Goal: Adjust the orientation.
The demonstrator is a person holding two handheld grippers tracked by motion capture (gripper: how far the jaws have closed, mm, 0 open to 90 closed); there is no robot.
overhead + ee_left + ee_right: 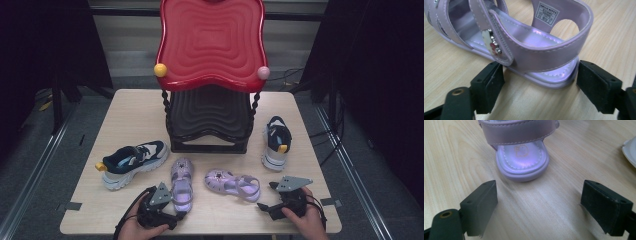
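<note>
Two purple sandals lie on the wooden table [135, 115]. The left sandal [181, 182] points away from me, and its heel [549, 75] sits between the jaws of my left gripper [540, 75], whose pads [496, 77] meet both sides of the sole. From above, that left gripper [181, 210] is at the table's near edge. The other sandal [232, 184] lies on its sole, heel toward the right. My right gripper [266, 196] stands open just short of that heel [522, 162], with bare table between its jaws [539, 202].
A navy and white sneaker [132, 162] lies at the left, its mate [276, 142] at the right. A two-tier stand, with a red wavy tray [212, 42] above a black one [210, 117], fills the table's back middle.
</note>
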